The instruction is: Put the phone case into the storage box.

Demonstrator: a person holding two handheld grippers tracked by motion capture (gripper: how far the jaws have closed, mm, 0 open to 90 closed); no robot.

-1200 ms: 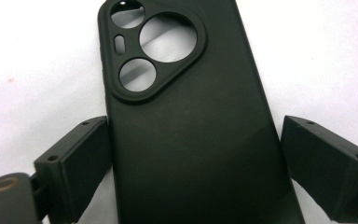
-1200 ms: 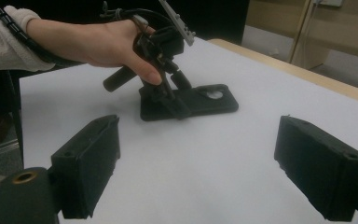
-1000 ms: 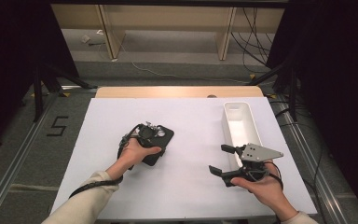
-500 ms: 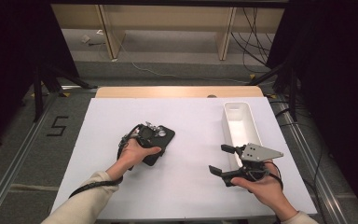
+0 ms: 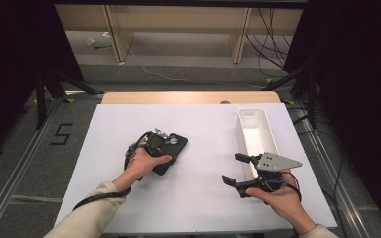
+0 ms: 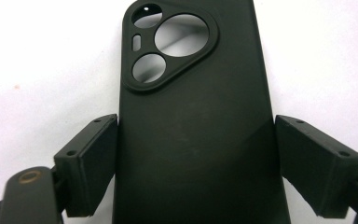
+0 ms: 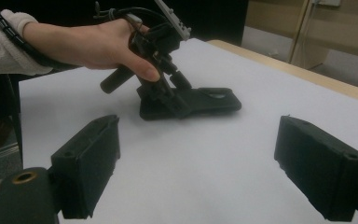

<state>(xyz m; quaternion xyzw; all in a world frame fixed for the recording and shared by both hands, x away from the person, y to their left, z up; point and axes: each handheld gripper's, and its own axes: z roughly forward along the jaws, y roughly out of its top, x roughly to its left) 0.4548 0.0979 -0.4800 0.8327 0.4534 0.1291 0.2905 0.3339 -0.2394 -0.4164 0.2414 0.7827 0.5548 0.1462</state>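
A black phone case [image 6: 191,116] with a three-hole camera cutout lies on the white table [image 5: 203,198], left of centre. My left gripper [image 6: 196,163] comes down over its near end. Its jaws have just been closing, and both pads [image 6: 91,163] now touch the case's long edges. In the right gripper view the case [image 7: 209,105] rests on the table under the left gripper [image 7: 168,98] and the hand holding it. My right gripper [image 5: 233,168] hovers low at the front right, jaws wide apart and pointing left, nothing between them [image 7: 209,172].
A long white tray [image 5: 252,112] stands at the right of the table, just beyond the right gripper, and looks bare inside. A wooden edge [image 5: 188,97] runs along the table's far side. Dark stands and cables flank the table.
None of the hands has shifted in the high view; the scene looks the same across the three moments.
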